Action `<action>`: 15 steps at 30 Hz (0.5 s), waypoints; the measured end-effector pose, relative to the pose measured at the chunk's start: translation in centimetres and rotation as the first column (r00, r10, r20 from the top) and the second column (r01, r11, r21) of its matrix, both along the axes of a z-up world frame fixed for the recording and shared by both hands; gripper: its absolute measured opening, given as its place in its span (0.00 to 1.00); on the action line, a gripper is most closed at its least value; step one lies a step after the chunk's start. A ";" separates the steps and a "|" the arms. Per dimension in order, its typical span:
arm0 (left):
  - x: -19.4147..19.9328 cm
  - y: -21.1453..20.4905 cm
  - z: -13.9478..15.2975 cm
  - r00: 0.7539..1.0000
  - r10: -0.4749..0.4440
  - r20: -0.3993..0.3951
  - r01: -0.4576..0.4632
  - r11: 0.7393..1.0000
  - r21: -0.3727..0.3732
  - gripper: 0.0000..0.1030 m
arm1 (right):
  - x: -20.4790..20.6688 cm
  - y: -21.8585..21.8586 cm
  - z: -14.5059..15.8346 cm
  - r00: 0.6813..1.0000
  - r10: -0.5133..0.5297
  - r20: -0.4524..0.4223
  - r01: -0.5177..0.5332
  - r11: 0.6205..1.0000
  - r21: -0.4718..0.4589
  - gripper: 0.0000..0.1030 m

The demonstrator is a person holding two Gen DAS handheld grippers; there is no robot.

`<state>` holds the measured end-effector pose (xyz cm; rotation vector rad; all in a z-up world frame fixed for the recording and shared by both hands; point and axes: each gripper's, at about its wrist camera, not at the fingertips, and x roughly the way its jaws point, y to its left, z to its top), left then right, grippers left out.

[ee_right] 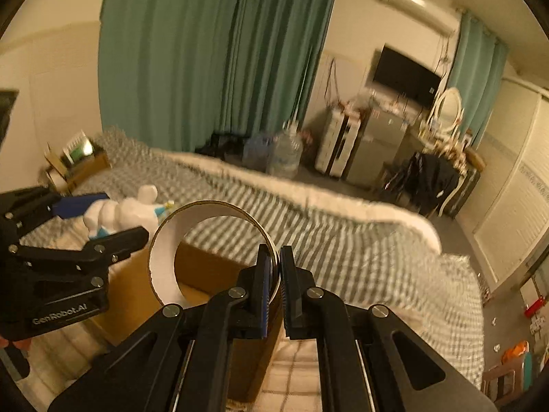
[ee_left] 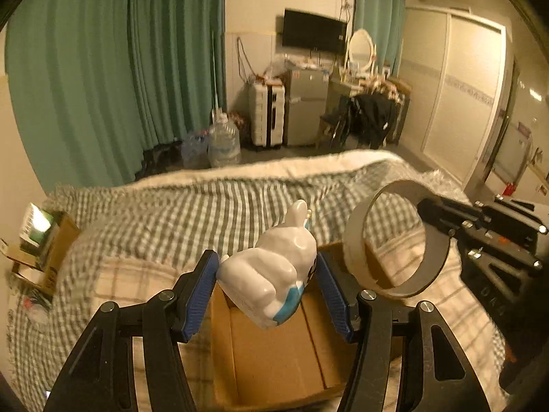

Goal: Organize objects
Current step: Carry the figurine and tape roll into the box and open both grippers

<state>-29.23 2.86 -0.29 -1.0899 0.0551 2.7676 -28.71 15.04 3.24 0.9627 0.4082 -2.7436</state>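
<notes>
My left gripper (ee_left: 267,274) is shut on a white rabbit figurine (ee_left: 274,267) with blue trim and holds it above an open cardboard box (ee_left: 274,353) on the bed. My right gripper (ee_right: 276,267) is shut on the wall of a cardboard tape ring (ee_right: 209,250) and holds it upright over the same box (ee_right: 206,267). In the left wrist view the ring (ee_left: 398,240) hangs right of the figurine, with the right gripper (ee_left: 432,216) on its rim. In the right wrist view the figurine (ee_right: 123,213) and left gripper (ee_right: 103,219) are at left.
The bed has a green checked blanket (ee_left: 206,206) and a plaid pillow (ee_left: 137,281). A second box with items (ee_left: 44,240) sits at the bed's far left corner. Water jugs (ee_left: 223,140), a fridge (ee_left: 305,110) and a chair with clothes (ee_left: 370,116) stand beyond the bed.
</notes>
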 end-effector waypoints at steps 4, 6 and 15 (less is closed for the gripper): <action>-1.8 0.3 -4.1 0.998 -0.002 0.063 0.003 1.000 -0.019 0.59 | -2.7 0.1 -5.3 0.996 -0.001 0.089 0.001 1.000 -0.008 0.05; -2.5 0.3 -6.0 0.995 0.005 0.099 -0.003 1.000 -0.016 0.59 | -3.7 0.4 -7.4 0.992 0.001 0.125 0.000 1.000 -0.008 0.05; -3.1 0.5 -8.4 0.994 -0.012 0.112 0.012 1.000 0.007 0.61 | -5.0 1.7 -11.7 0.980 0.030 0.198 -0.023 0.999 -0.036 0.06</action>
